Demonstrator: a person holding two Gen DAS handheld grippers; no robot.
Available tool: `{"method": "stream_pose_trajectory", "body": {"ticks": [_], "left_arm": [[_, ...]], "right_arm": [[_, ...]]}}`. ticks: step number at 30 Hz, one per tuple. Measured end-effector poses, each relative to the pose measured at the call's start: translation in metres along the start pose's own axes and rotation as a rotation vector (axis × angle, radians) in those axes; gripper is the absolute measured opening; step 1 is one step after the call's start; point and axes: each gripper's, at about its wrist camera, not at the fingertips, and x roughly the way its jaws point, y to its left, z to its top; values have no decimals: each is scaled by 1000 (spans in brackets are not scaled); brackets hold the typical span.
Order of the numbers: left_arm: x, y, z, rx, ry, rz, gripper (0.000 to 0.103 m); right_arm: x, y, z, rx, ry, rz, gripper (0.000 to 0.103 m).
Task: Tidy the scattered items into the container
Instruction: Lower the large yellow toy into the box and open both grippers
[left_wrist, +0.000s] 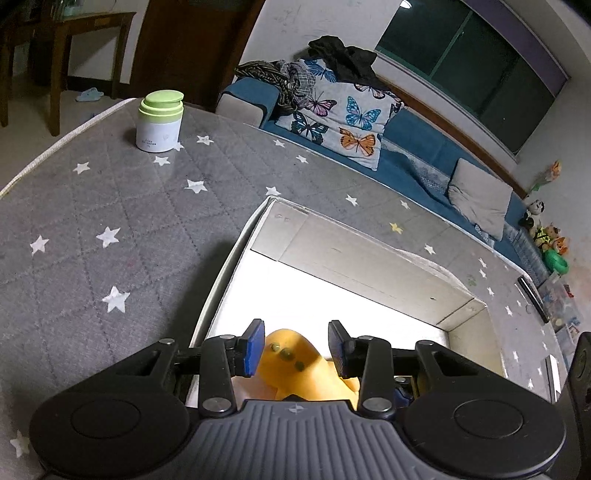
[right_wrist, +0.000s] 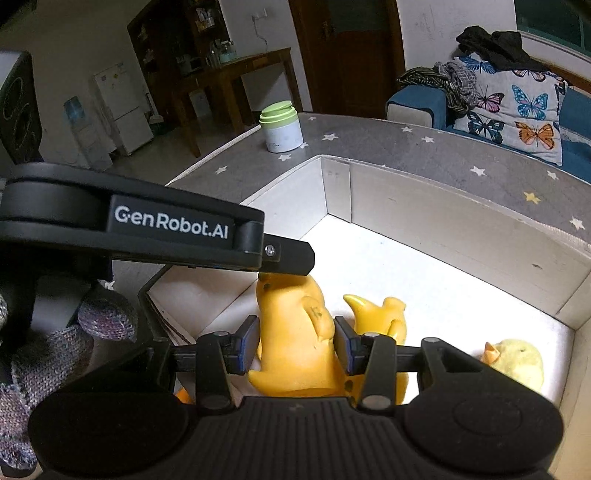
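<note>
A white cardboard box (left_wrist: 354, 254) lies open on the grey star-patterned mat; it also shows in the right wrist view (right_wrist: 443, 225). My left gripper (left_wrist: 296, 345) is open over the box, its blue pads on either side of an orange toy's head (left_wrist: 291, 347) without clear contact. In the right wrist view the left gripper (right_wrist: 288, 254) sits just above that orange toy (right_wrist: 295, 332). My right gripper (right_wrist: 295, 345) brackets the same toy's body, pads close to its sides; contact is unclear. A second orange toy (right_wrist: 380, 314) and a yellow plush chick (right_wrist: 517, 360) sit inside the box.
A white jar with a green lid (left_wrist: 159, 122) stands on the mat's far corner, seen too in the right wrist view (right_wrist: 281, 127). A blue sofa with a butterfly cushion (left_wrist: 340, 122) lies behind. A knitted-sleeved hand (right_wrist: 55, 354) holds the left gripper.
</note>
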Motion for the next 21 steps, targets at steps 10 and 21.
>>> {"method": "stream_pose_trajectory", "body": {"ticks": [10,21], "left_arm": [[-14,-2,-1,12,-36,1,40],[-56,-13,-26,44,-82,-23,40]], "right_arm": [[-19,5,-1,-19,-43,-17,44],[-71,16,-25,-55,-125,-26,51]]}}
